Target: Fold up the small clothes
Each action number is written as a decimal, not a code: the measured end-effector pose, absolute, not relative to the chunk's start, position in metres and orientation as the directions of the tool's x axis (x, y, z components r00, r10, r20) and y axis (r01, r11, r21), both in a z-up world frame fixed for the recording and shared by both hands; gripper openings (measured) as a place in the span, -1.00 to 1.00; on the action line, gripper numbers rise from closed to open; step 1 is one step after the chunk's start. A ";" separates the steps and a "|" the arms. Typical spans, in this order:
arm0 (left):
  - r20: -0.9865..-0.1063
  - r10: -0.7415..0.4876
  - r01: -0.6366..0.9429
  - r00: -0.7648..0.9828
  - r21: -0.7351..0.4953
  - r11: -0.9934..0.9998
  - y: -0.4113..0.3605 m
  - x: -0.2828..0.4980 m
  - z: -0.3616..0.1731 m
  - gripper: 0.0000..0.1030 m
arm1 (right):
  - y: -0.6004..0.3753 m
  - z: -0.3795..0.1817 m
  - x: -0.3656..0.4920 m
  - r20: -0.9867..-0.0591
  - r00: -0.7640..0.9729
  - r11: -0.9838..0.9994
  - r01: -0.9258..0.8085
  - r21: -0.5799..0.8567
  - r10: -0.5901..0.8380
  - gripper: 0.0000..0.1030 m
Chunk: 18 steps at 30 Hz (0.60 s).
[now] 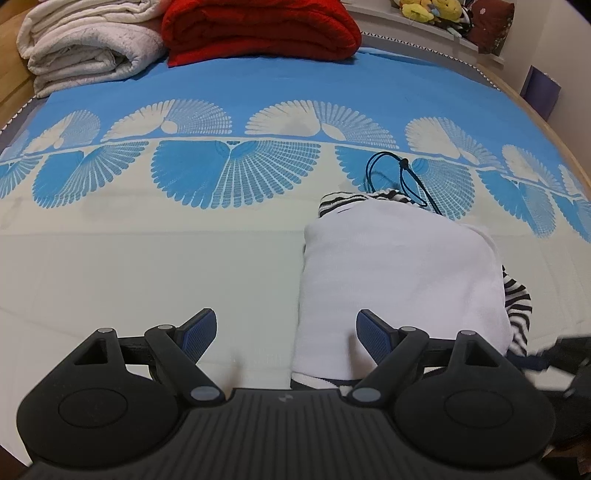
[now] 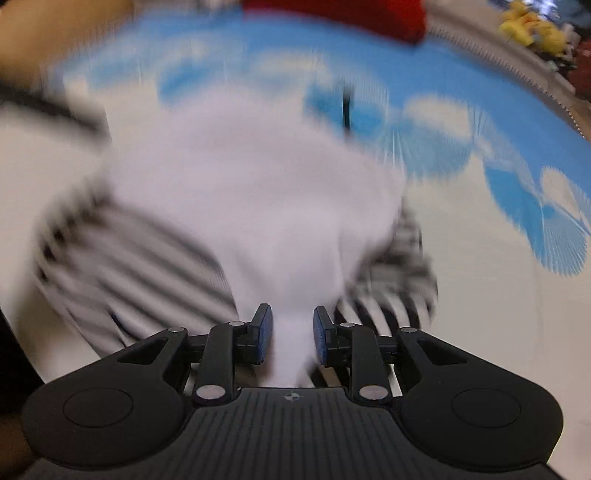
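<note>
1. The left gripper [image 1: 286, 338] hovers low over the bedspread [image 1: 147, 266], its blue-padded fingers [image 1: 199, 330] spread wide with nothing between them; the right-hand pad lies over the near left edge of the garment.
2. The right gripper [image 2: 291, 338] has its fingers [image 2: 264, 334] drawn close together, pinching a bunched fold of the white fabric that runs between the pads. This view is heavily blurred.
3. The white garment with black-and-white striped trim [image 1: 399, 273] lies on the cream part of the bedspread, just ahead and to the right of the left gripper. Its white body faces up, with striped parts showing at its far end, its right side and its near hem. In the right wrist view the garment [image 2: 258, 177] fills the middle, striped parts to either side.
4. A dark drawstring cord [image 1: 402, 177] loops out past the garment's far end, onto the blue fan pattern.
5. Beyond the garment, at the far edge of the bedspread, sit a folded red blanket [image 1: 258, 29] and, to its left, a folded cream blanket [image 1: 85, 48].
6. Farther right of the red blanket, plush toys [image 1: 432, 11] rest on a ledge.
</note>
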State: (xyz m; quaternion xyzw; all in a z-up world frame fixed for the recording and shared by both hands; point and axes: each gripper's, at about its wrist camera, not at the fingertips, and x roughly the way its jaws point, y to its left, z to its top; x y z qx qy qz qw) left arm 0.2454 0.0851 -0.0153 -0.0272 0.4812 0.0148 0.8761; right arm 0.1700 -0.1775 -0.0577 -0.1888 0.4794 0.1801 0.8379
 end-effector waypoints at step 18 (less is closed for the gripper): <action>-0.778 -0.213 0.025 0.591 -0.246 0.969 0.125 0.259 -0.021 -0.36 | -0.217 0.011 0.160 -0.689 0.608 0.892 -0.432 0.131 0.395 -0.46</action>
